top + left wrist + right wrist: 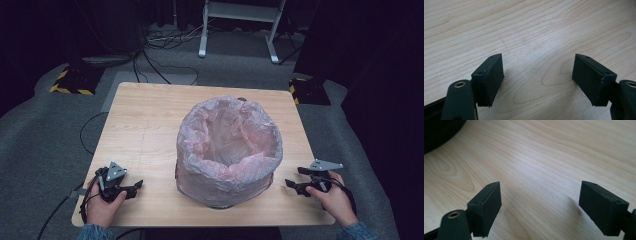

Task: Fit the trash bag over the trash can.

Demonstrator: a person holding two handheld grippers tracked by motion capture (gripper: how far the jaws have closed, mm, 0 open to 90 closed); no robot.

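A round bin lined with a crinkled pink plastic bag (228, 150) stands in the middle of the wooden table (145, 125), its mouth open upward. My left gripper (135, 189) rests low at the table's near left corner, pointing right toward the bin and apart from it. In the left gripper view its jaws (537, 72) stand open over bare wood with nothing between them. My right gripper (294, 177) sits near the table's right edge, pointing left at the bin's side. Its jaws (540, 200) are open over bare wood, with the bin's dark base (439, 130) at the upper left.
Bare wood lies left of and behind the bin. On the grey carpet beyond the table are black cables (160, 55), a white metal stand (240, 25) and two yellow-and-black striped blocks (72, 82). The table's near edge is just under both hands.
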